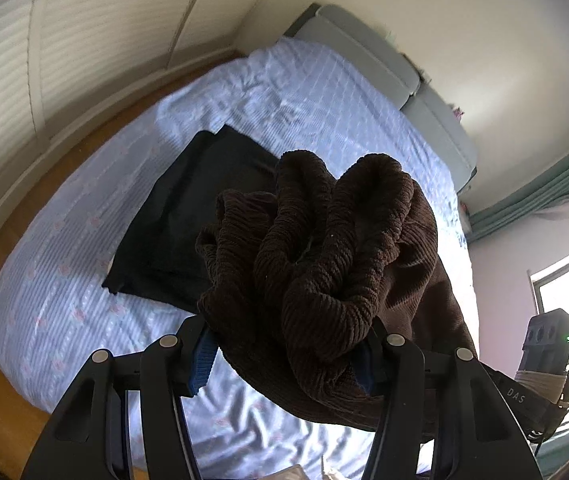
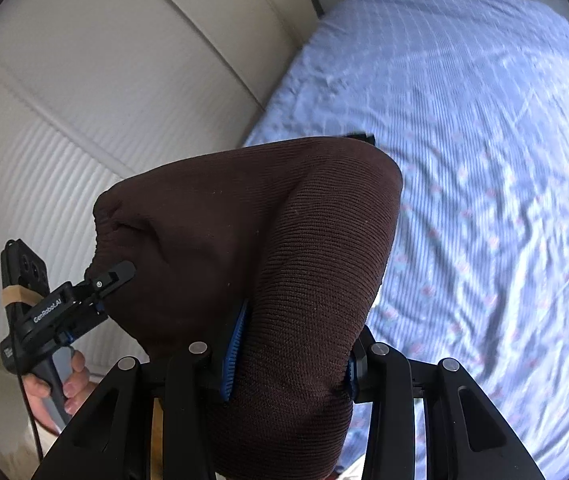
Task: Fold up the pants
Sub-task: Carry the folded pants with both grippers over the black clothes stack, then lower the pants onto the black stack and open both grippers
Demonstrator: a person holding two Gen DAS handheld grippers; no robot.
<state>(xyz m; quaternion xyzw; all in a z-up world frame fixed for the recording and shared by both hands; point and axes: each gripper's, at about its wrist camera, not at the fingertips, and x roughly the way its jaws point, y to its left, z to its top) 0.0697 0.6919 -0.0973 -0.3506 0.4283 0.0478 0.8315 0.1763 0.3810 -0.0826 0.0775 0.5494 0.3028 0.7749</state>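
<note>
Brown corduroy pants (image 1: 324,248) hang bunched in the air above the bed (image 1: 84,280), not yet laid out. The left tool (image 1: 284,364) clamps a wad of gathered fabric; the right tool (image 2: 290,356) clamps another thick fold of them. A black garment (image 1: 188,216) already lies folded flat on the sheet. By my reckoning no fold is made yet: spreading, folding and smoothing all remain.

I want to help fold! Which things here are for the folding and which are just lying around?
For folding: brown pants, left gripper, right gripper, bed.
Lying around: black cloth, grey headboard, green curtain.
</note>
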